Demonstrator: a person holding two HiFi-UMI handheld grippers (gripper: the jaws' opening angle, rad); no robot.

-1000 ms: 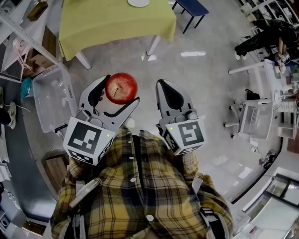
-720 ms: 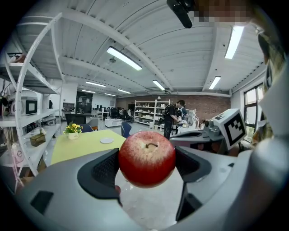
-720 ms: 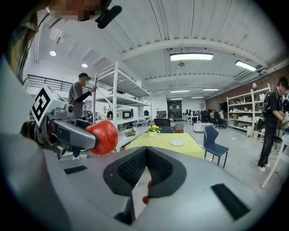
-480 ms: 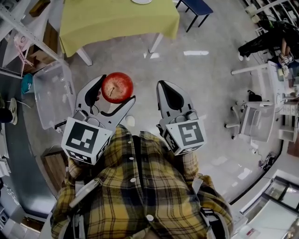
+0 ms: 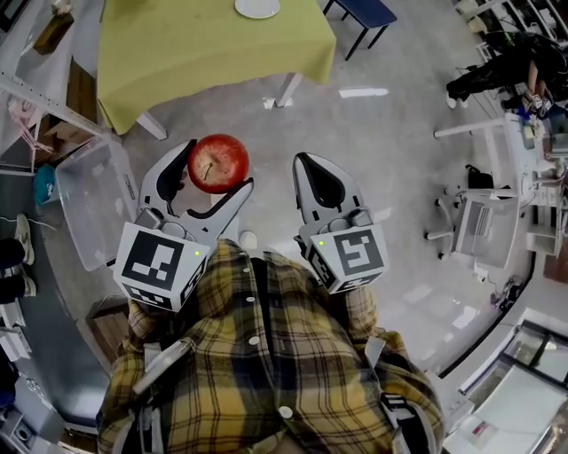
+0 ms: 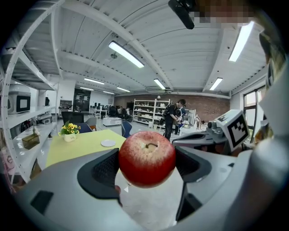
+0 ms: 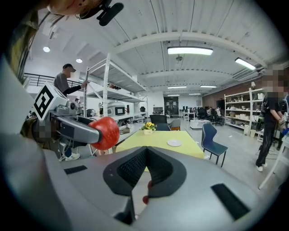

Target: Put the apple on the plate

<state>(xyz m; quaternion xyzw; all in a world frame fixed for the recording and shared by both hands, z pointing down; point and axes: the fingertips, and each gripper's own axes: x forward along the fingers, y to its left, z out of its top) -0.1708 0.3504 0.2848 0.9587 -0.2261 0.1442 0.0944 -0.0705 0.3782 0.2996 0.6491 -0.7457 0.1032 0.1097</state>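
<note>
Carry step, by my judgement. My left claw [image 5: 213, 173] was clamped on the apple [image 6: 147, 159], held in the air over the floor, well short of the plate [image 5: 257, 7]. My right claw [image 7: 145, 152] was pressed together with nothing in it. The plate lay bare on the yellow surface [image 5: 204, 49], a flowerpot [image 6: 69, 131] near it. Next move: bring the apple over the plate, lower it, let go. A clear bin [image 5: 93, 199] on the floor, well apart from the plate, looked empty.
</note>
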